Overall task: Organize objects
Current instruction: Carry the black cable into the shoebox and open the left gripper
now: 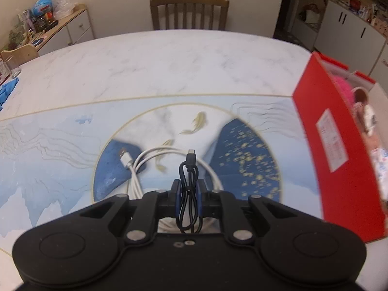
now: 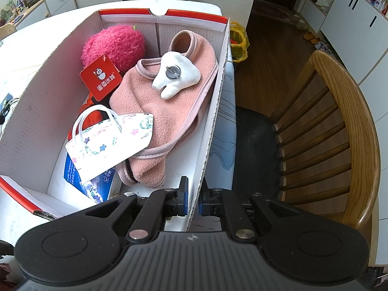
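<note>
- Already packed: the red box [image 2: 135, 31] holds a pink fleece garment [image 2: 169, 111], a fuzzy pink toy [image 2: 114, 44], a small white tooth plush [image 2: 177, 74], a patterned face mask [image 2: 114, 143] and a blue packet [image 2: 72, 174].
- In hand: the left gripper [image 1: 188, 189] has its fingers closed tight on a bundled black cable [image 1: 190, 194], which hangs between them above the counter [image 1: 169, 68].
- Left to do: a coiled white cable [image 1: 145, 167] lies on the counter right under the black one; both likely belong in the box.
- The right gripper [image 2: 192, 200] is pinched shut on the box's near side wall, one finger inside and one outside, apparently steadying it.
- Room: in the left view the box stands to the right, its tall red wall facing the gripper, so the cable must clear that rim.
- The counter beyond is mostly bare; the box sits near the counter edge, with a wooden chair [image 2: 339, 133] beside it.
</note>
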`<state>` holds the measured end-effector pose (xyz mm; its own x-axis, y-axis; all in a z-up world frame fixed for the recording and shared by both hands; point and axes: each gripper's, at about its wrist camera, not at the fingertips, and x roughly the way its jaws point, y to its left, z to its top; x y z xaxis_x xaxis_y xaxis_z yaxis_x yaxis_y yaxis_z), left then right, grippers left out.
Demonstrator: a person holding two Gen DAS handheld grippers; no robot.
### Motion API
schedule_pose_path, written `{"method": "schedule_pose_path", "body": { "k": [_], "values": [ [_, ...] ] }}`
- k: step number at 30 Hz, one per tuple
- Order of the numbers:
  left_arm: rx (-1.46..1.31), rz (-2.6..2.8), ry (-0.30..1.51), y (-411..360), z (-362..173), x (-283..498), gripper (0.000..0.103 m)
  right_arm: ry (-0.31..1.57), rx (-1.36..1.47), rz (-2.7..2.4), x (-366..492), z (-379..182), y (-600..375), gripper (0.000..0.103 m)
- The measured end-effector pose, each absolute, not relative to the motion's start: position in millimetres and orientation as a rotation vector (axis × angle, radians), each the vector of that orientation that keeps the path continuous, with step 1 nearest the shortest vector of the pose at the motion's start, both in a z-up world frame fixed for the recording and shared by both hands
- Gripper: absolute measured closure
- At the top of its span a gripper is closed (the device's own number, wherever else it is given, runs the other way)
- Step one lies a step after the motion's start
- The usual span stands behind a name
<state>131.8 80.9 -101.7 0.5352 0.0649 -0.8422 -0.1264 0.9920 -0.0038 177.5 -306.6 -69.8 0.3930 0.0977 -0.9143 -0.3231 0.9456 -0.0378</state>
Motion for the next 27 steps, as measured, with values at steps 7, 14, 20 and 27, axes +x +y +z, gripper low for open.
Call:
{"method": "schedule_pose_path", "body": {
  "k": [7, 14, 20, 27],
  "values": [
    [-0.085, 0.041, 0.985, 56, -68, 132, 0.093, 1.140, -0.221, 0.269, 178, -70, -306, 0.095],
    [-0.076, -0.060, 0.893, 21, -24, 136, 0.093, 1.142, -0.216, 0.273, 180, -70, -306, 0.095],
    [-0.039, -0.175, 0.817, -19, 8, 142, 0.093, 1.143, -0.212, 0.275, 180, -70, -307, 0.095],
    [0.034, -0.292, 0.781, -67, 22, 157, 0.093, 1.144, -0.202, 0.276, 181, -70, -307, 0.095]
  ]
}}
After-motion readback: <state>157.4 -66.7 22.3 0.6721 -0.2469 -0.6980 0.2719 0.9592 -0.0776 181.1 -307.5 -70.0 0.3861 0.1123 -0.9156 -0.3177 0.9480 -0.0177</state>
